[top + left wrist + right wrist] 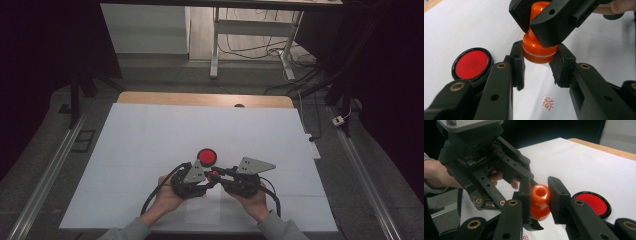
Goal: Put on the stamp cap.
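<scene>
Gripping glossy orange stamp: left gripper on base, right gripper on knob.

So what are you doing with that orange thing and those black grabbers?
A person holds a gripper in each hand over a table covered in white paper. Both grip one orange stamp: the left gripper has its jaws on the wide base, and the right gripper has its jaws on the knob on top. The stamp is lifted above the paper. A red stamp mark is already printed below it, and a round red ink pad lies open nearby.
</scene>
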{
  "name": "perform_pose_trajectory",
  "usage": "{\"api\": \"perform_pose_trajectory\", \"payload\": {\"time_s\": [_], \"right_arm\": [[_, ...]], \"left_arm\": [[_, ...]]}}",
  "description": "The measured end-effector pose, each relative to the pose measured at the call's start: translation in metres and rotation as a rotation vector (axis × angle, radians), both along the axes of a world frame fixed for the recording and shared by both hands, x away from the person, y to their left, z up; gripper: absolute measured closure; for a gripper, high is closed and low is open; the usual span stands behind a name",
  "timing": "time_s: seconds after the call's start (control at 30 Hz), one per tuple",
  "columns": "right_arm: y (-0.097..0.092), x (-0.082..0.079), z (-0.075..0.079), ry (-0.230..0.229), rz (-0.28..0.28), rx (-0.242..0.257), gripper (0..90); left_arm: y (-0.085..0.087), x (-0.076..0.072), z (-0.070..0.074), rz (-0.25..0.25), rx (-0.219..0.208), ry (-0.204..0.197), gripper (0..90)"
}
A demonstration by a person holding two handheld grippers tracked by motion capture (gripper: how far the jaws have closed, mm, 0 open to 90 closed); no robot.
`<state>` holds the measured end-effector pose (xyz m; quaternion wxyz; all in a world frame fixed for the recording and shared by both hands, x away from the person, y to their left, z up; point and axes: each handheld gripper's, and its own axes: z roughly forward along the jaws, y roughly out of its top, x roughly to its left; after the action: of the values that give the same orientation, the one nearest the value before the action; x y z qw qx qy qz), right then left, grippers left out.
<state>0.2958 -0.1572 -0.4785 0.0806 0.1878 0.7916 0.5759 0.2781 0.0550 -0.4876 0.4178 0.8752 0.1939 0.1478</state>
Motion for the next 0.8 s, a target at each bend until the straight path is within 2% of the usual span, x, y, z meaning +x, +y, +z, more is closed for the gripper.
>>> {"api": "perform_pose_trajectory", "payload": {"time_s": [0.1,0.23,0.33,0.4,0.8], "right_arm": [[-0.0005,-0.0006,-0.0027,0.003,0.0,0.017,72.5],[-0.0006,-0.0011,-0.006,0.006,-0.003,0.027,72.5],[0.0006,-0.0014,-0.008,0.006,-0.007,0.017,72.4],[0.0015,-0.0012,-0.0084,0.0,-0.008,0.002,72.4],[0.0021,-0.0011,-0.0059,-0.018,-0.014,-0.01,72.1]], "left_arm": [[0.0,-0.0006,-0.0002,-0.006,0.014,-0.007,65.3],[0.0005,0.0006,-0.0015,-0.009,0.012,0.012,65.3],[0.0007,0.0025,-0.0036,-0.015,0.021,0.028,65.2],[0.0011,0.0033,-0.0045,-0.014,0.01,0.032,65.1],[0.0011,0.0038,-0.0054,-0.002,0.001,0.022,63.9]]}}
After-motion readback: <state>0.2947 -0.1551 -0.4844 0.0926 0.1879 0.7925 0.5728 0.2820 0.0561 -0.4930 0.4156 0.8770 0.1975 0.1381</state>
